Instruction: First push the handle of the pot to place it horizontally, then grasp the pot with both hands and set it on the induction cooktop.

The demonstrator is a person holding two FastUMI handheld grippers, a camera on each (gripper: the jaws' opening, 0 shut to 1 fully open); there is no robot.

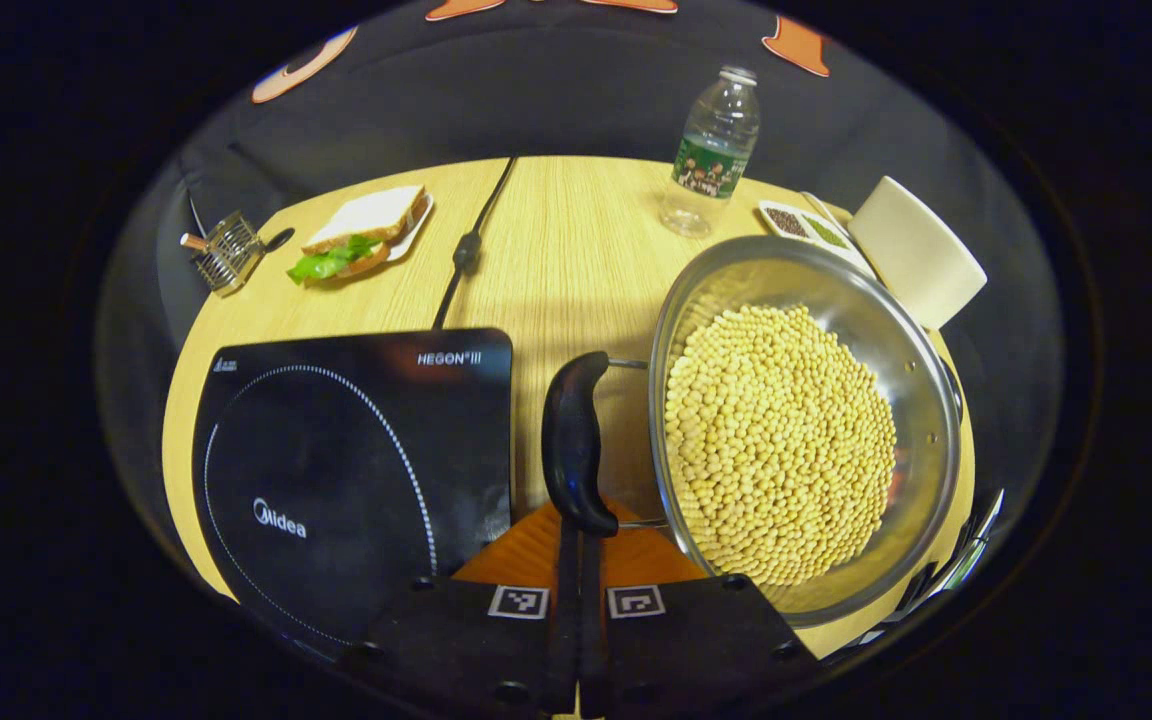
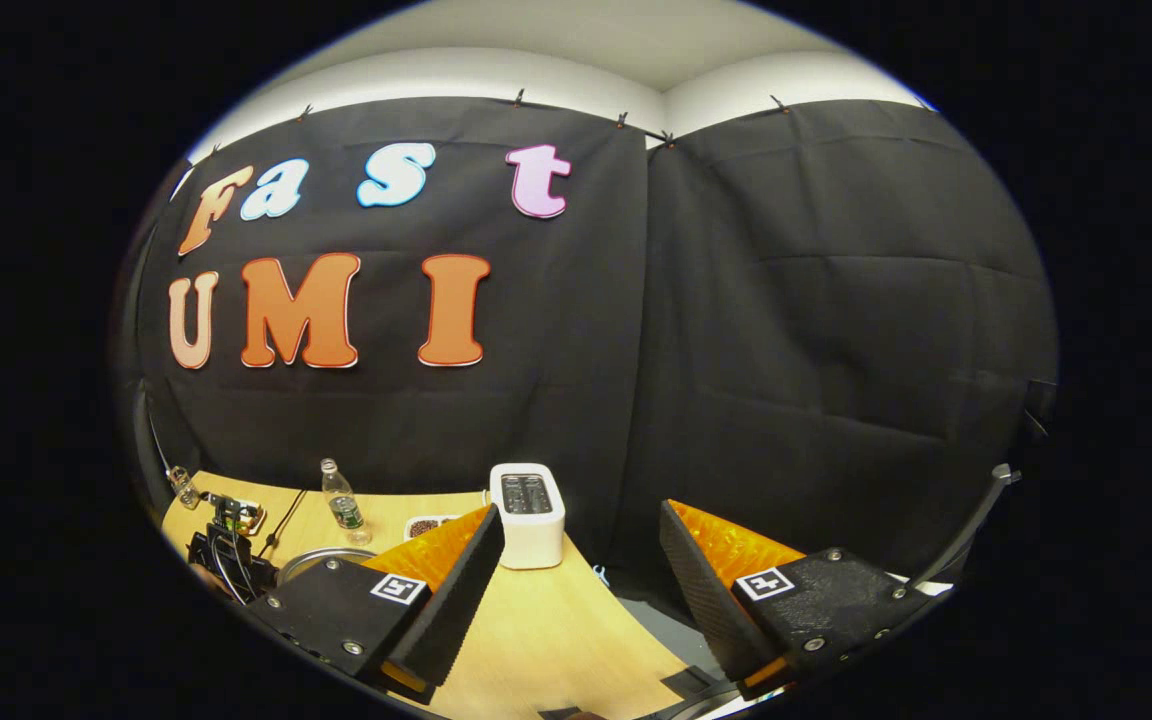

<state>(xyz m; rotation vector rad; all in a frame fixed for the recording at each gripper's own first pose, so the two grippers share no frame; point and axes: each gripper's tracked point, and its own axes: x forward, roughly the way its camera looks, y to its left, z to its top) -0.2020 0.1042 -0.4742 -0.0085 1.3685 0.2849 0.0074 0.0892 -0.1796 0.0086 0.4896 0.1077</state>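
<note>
A steel pot [image 1: 921, 350] full of yellow beans stands on the wooden table, right of the black induction cooktop [image 1: 336, 470]. Its black handle [image 1: 573, 440] lies between pot and cooktop, along the pot's left side, pointing toward me. My left gripper [image 1: 578, 535] is shut, and its tips meet the near end of the handle. The right gripper [image 2: 581, 535] is held higher and off to the side, open with nothing between its fingers. In the right gripper view the pot's rim [image 2: 321, 556] shows low on the left, with the other gripper [image 2: 226, 550] beside it.
A sandwich on a plate [image 1: 361, 235] and a small wire rack [image 1: 226, 252] sit at the far left. The cooktop's cable [image 1: 466, 250] runs back across the table. A water bottle [image 1: 714, 150], a seasoning dish [image 1: 801, 222] and a white toaster [image 1: 916, 255] stand behind the pot.
</note>
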